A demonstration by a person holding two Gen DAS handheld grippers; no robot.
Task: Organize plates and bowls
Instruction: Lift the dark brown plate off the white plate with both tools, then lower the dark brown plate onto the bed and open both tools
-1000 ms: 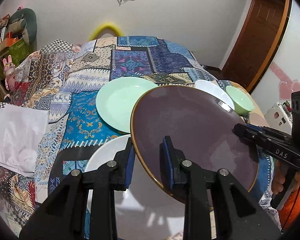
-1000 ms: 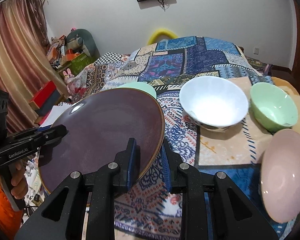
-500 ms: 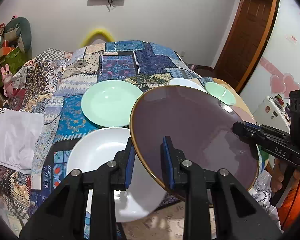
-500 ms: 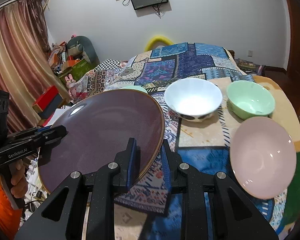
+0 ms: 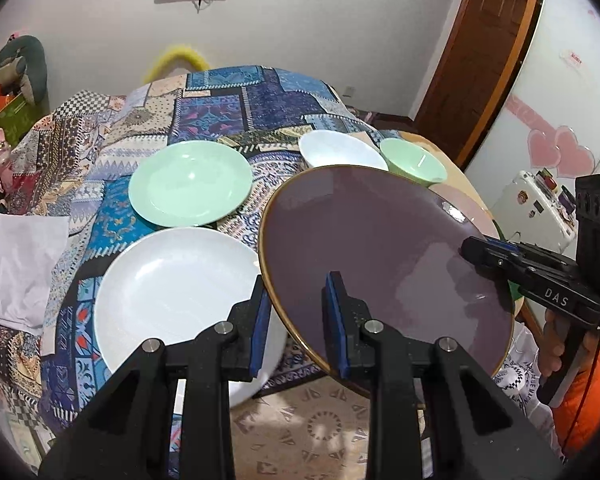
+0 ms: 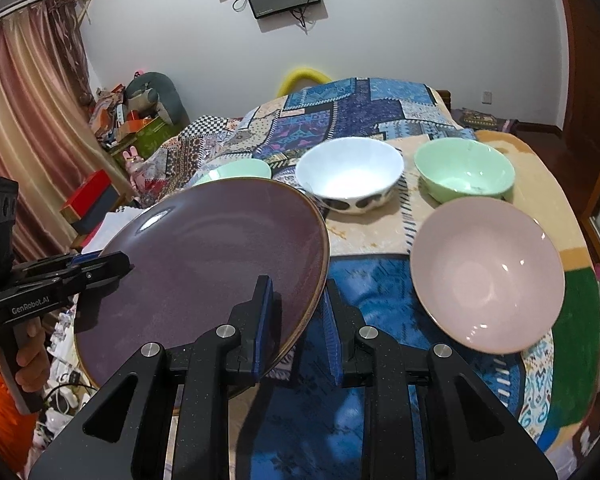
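step: carrying purple plate [image 5: 384, 256], mid-frame, off the bed | left tool [image 5: 296, 312] and right tool [image 6: 298, 320]: both clamped on opposite rims | risk: uneven pull could slip plate, dropping onto white plate [image 5: 172, 288]

Both wrist views close, angled down over table; share purple plate [image 5: 380, 248] [image 6: 204, 264], opposite sides.

In the left wrist view we see a large plate [image 5: 384, 256] held at centre right above the worktop [image 5: 116, 220]. Two plates [image 5: 190, 188] lie on the worktop at left, one behind the other. Two bowls [image 5: 338, 150] sit side by side at upper centre.
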